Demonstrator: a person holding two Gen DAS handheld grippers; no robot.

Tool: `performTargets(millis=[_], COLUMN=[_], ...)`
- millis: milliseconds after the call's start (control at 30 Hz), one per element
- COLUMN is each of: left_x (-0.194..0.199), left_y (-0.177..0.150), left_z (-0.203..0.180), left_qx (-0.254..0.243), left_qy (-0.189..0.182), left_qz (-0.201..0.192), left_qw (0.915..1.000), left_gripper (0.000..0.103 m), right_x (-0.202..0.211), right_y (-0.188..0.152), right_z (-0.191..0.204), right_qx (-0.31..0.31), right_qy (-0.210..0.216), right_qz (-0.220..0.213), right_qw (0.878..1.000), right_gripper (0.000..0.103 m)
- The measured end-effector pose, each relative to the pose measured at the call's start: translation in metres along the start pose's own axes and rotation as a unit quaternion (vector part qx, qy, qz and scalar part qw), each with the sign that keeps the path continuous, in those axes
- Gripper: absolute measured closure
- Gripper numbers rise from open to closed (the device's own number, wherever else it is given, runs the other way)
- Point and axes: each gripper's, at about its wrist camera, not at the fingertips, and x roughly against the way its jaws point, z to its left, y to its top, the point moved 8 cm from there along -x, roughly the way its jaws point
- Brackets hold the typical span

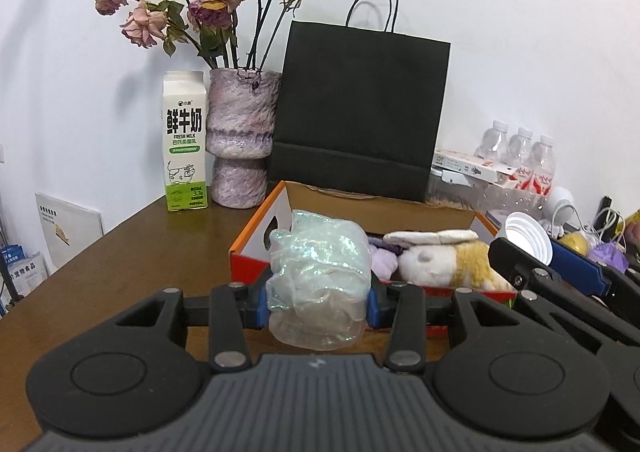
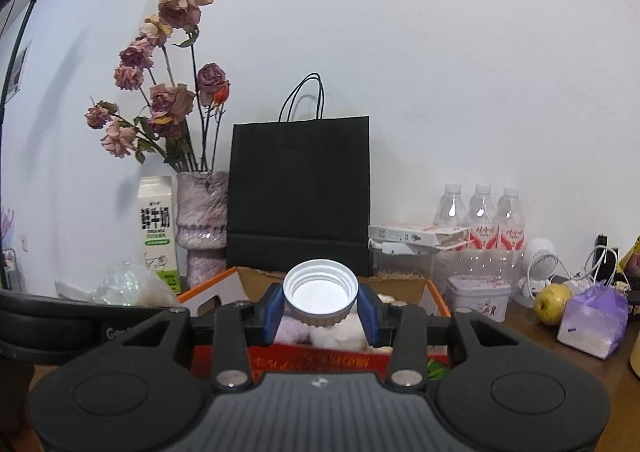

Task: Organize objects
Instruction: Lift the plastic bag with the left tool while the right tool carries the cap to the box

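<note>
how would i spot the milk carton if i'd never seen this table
Find the black paper bag standing against the white wall. Just left of it is a purple vase of dried roses, and the milk carton stands upright at the vase's left side. It is the only white and green box there, with a small cow drawn on its front.

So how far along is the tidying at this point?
Partly done: a plush toy already lies in the orange box. In hand: the left gripper holds crumpled iridescent film, the right gripper a white cap. Left: pear and purple pouch.
</note>
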Motion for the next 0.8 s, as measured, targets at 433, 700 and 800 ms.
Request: performTargets(millis=[433,700,800], left_x=[-0.057,-0.087,-0.099], left_y=[0.014,0.031,0.036], left_z=[0.002,0.002,0.0], left_qx=[0.012,0.009,0.006], left_qy=[-0.003,-0.004,-0.006], left_qz=[0.009,0.001,0.0], left_qw=[0.9999,1.0,1.0], left_gripper=[0.06,0.06,0.06], right_x=[-0.059,-0.093,-0.104], right_y=[0.004,0.004,0.004], right_z=[-0.005,-0.005,-0.005], right_qx=[-0.001,0.014,0.024], right_qy=[0.0,0.002,0.001], right_qz=[0.0,0.003,0.004], right_qw=[1.0,1.0,1.0], right_gripper=[0.064,0.064,0.064])
